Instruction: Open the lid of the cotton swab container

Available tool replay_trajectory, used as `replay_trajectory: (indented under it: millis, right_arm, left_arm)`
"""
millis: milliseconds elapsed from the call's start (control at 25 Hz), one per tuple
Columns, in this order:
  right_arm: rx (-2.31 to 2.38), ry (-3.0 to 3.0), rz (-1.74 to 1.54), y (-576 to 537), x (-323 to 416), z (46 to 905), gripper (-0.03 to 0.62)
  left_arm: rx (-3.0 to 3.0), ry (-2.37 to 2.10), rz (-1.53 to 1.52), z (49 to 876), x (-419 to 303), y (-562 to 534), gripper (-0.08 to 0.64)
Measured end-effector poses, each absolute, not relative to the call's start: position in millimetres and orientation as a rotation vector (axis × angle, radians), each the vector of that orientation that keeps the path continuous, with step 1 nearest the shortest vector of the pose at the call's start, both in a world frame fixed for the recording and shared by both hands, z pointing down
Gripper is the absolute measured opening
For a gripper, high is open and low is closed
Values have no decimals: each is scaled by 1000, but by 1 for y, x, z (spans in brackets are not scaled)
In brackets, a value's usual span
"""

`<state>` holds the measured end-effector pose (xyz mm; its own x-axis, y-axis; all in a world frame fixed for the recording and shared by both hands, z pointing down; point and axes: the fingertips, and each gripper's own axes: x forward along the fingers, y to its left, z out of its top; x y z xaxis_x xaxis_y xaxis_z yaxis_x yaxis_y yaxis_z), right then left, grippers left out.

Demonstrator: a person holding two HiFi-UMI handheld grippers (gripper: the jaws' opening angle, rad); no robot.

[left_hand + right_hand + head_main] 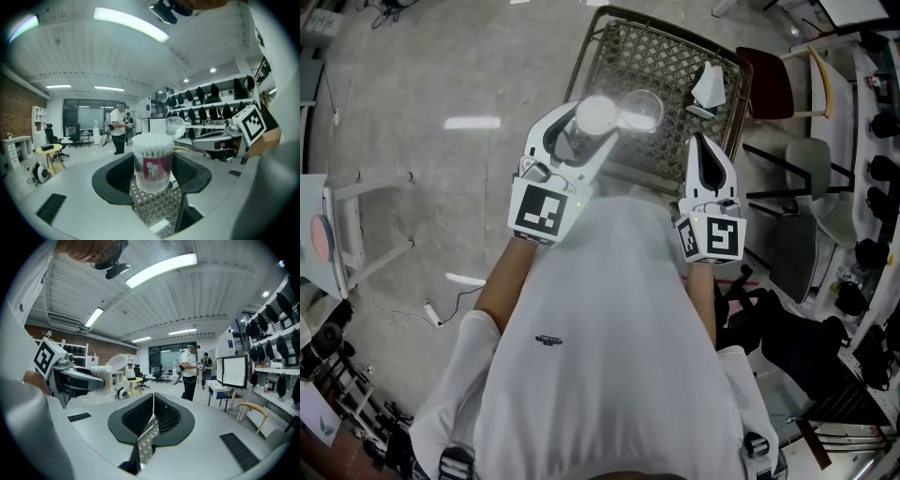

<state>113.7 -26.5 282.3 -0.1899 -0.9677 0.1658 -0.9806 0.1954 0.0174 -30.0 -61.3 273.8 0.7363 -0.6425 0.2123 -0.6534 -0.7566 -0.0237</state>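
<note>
In front of the person's white shirt, both grippers pointed forward, side by side. The left gripper had its jaws spread wide and clamped on the cotton swab container. The container stood upright between the pads, held in the air above a wire-mesh surface with a metal frame. The container's clear lid was flipped up and open on the side toward the right gripper, leaving the packed white swab tips exposed. The right gripper sat near the container without touching it, its jaws pressed together with nothing between them. Farther off on the mesh lay a crumpled white thing. Beyond that, in the gripper views, a standing person was in an open room.
</note>
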Motion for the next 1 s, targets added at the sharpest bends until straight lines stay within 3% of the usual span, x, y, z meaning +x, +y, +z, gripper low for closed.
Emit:
replay_trajectory:
  millis: [1000]
  right_arm:
    - [1878, -2315, 142, -28, 106, 283, 3]
  left_arm:
    - [2882, -1068, 317, 273, -33, -59, 241]
